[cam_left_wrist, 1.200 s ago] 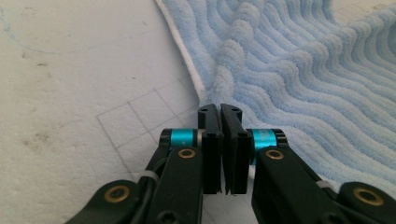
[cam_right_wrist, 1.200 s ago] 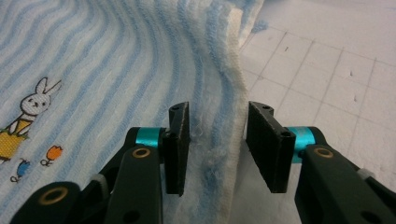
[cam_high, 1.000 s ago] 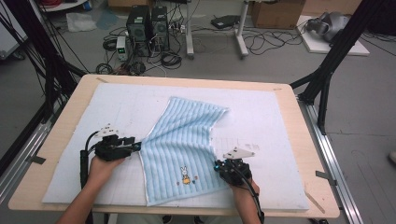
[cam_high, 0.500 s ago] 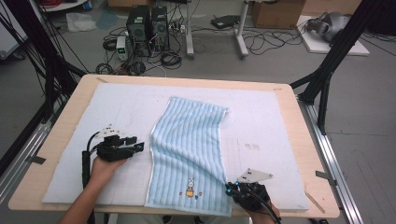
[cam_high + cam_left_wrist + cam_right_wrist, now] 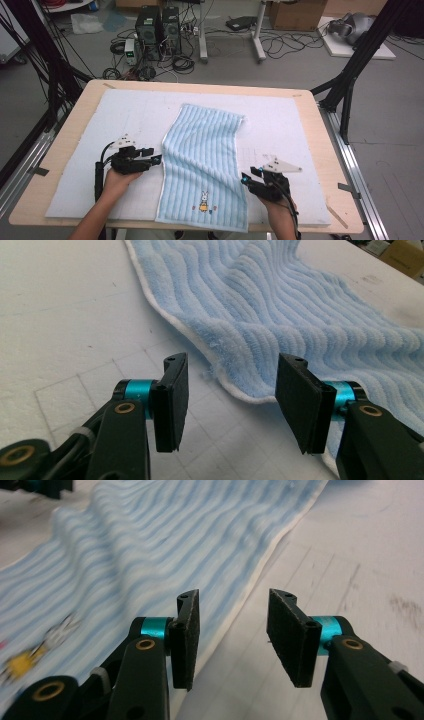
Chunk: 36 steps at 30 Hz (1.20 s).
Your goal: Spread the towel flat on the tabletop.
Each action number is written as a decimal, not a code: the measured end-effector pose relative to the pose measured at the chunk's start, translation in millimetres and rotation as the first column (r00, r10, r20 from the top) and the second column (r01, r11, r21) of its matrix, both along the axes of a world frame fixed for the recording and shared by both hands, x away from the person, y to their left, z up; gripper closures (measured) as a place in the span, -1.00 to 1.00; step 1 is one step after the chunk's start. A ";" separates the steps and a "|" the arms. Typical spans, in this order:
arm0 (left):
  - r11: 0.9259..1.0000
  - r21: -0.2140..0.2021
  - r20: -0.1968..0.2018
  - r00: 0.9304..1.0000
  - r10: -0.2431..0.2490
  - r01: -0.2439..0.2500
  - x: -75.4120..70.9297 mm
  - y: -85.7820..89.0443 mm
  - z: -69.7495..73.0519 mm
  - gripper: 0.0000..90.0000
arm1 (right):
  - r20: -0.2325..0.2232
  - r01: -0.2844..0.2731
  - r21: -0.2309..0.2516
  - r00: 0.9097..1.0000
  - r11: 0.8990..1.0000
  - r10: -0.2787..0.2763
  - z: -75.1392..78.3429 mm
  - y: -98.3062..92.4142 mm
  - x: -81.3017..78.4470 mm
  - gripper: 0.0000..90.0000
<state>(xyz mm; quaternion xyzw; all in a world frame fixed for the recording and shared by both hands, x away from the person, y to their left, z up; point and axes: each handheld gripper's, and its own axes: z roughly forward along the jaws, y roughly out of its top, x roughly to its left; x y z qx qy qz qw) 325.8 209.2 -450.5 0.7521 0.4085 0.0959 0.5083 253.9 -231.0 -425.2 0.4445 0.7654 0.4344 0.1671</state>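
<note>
At the near edge, your right gripper point(image 5: 251, 178) and left gripper point(image 5: 154, 157) flank the towel point(image 5: 205, 165), jaws apart and holding nothing, both having just opened. The towel lies lengthwise mid-table, spread but rumpled toward its far right corner; smoothing or folding remains.

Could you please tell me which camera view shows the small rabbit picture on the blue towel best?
The high view: the rabbit picture sits upright and sharp near the blue towel's near edge. The right gripper view shows it blurred at the left; the left gripper view shows towel ribs.
</note>
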 end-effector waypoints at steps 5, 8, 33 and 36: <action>1.000 -0.015 0.013 1.000 0.007 -0.007 -0.8 2.7 1.5 0.02 | -0.032 0.004 -0.037 0.999 0.999 -0.005 -10.6 19.1 51.9 0.20; 1.000 -0.025 0.016 1.000 0.014 -0.014 -2.8 4.3 1.6 0.01 | -0.046 0.024 -0.094 0.999 0.995 -0.029 -16.2 29.1 80.8 0.17; 0.999 -0.037 -0.002 1.000 0.002 -0.002 -6.0 -0.6 -0.6 0.01 | 0.048 0.252 -0.198 0.968 0.947 -0.247 -22.1 43.1 158.6 0.74; 1.000 -0.031 -0.004 1.000 -0.005 0.004 -6.2 -1.0 -0.6 0.01 | 0.048 0.226 -0.191 0.974 0.955 -0.221 -15.4 43.2 152.3 0.51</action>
